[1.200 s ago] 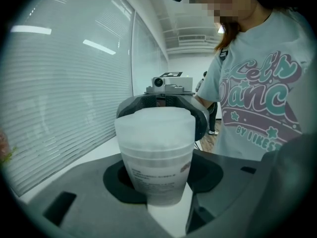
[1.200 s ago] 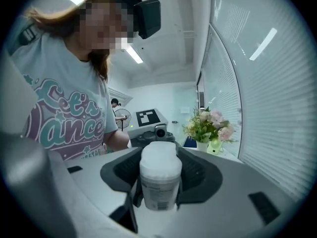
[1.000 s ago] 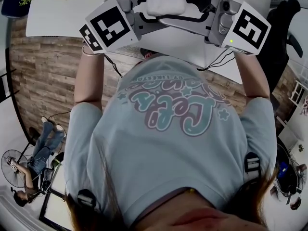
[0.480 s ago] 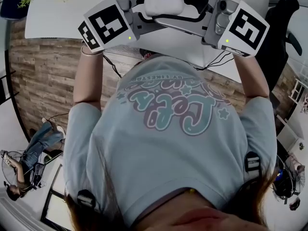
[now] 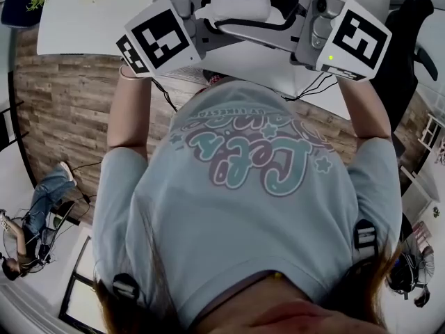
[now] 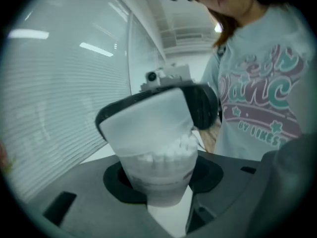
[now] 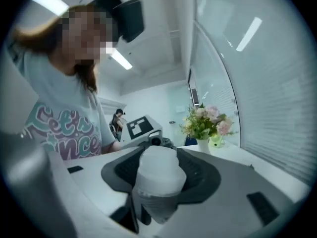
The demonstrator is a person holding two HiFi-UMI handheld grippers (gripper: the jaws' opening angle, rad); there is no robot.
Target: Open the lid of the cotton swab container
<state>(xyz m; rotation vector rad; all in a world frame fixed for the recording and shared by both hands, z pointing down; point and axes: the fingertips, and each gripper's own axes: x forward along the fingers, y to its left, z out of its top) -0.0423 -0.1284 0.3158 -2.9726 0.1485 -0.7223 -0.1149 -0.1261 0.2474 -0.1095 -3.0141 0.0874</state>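
While the left tool [image 6: 161, 185] grips the frosted container [image 6: 158, 172], the right tool [image 7: 158, 180] just clamped its lid [image 6: 148, 123].

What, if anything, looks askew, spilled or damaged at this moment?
Only the lid of the cotton swab container: it looks tilted on the body, raised at one side with swab tips showing under that edge. That fits a lid partway open. No spilled swabs or damage are visible.

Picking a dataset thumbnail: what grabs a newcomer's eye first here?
The cotton swab container, held over the white table: the left gripper clamps its body, the right gripper, whose jaws have just been closing, its lid end. Next, the person's printed shirt filling the head view.
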